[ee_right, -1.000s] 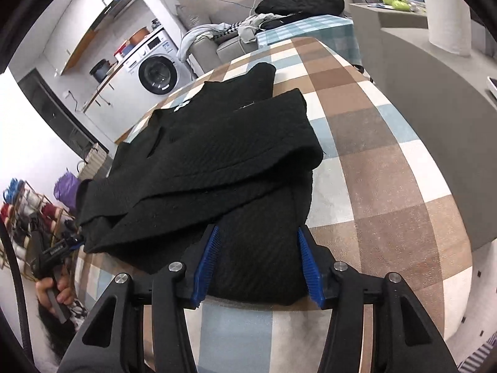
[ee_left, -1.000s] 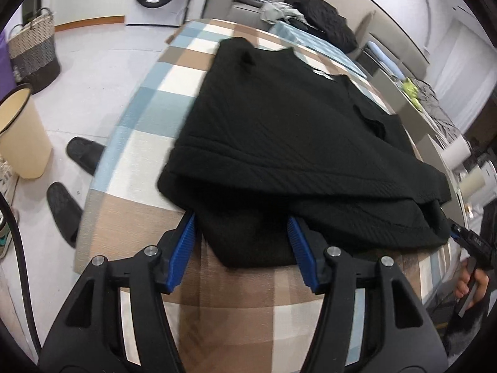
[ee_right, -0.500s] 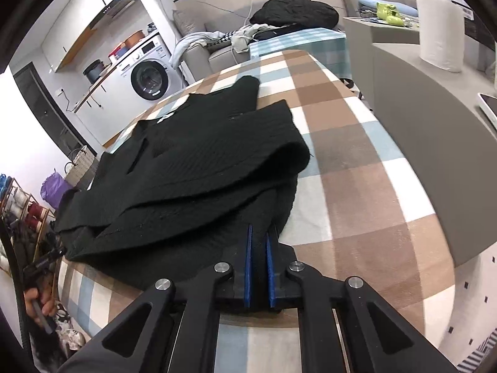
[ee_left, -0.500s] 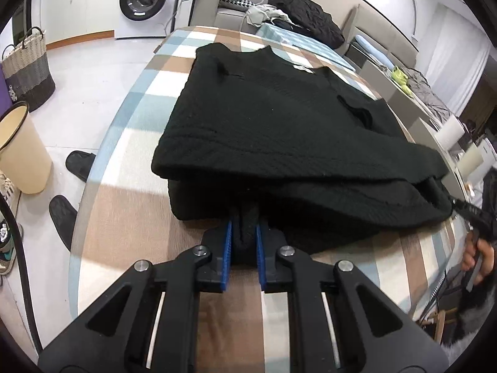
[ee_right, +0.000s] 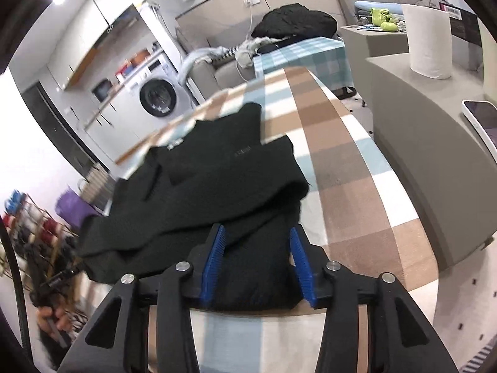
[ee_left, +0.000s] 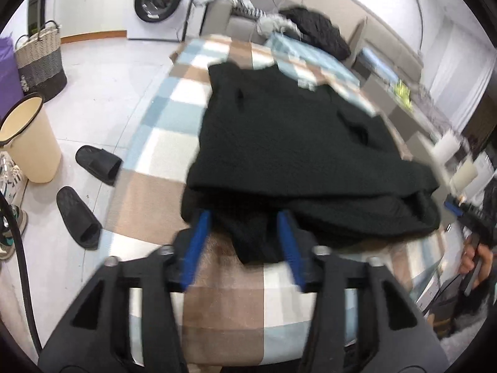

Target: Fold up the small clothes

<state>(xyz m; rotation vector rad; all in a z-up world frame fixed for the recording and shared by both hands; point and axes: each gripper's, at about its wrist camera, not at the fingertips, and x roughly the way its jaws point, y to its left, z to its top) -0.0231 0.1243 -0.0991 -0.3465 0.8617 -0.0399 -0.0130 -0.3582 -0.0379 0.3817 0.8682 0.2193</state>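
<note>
A black knit sweater lies folded in layers on the checked table. Its near hem faces both grippers. My left gripper has its jaws opening, and a loose corner of the hem lies between the blue pads without being pressed. In the right wrist view the same sweater spreads away over the table. My right gripper is also opening, with the hem's other end lying slack between its pads. Each gripper shows at the edge of the other's view, held by a hand.
On the floor to the left are a cream bin, two black slippers, a woven basket and a washing machine. A grey counter with a paper roll flanks the table's right side. A sofa with piled clothes stands behind.
Both grippers were open around the hem, pinched shut on it half a second ago, and now stand open again. Both have risen a little and the views are blurred.
</note>
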